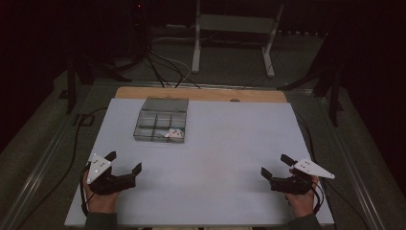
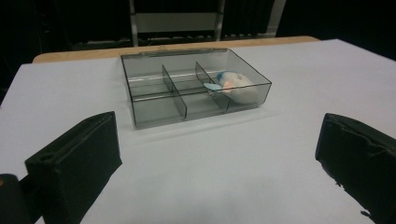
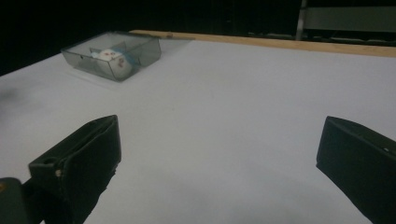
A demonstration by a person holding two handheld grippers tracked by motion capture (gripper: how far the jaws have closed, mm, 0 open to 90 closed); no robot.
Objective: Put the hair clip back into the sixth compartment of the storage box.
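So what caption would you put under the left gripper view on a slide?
Open left tool faces a clear divided box on the white table, a small white object in one end compartment.

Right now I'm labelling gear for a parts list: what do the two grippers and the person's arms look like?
Both the left gripper and the right gripper are black, with two blocky, matte jaws each. A pale grey three-cornered plate tops each one, and a dark cable trails back from it. Dark sleeve cuffs show at the wrists.

No readable text or labels.
The small white object in the clear compartment box bears red marks, too blurred to read.
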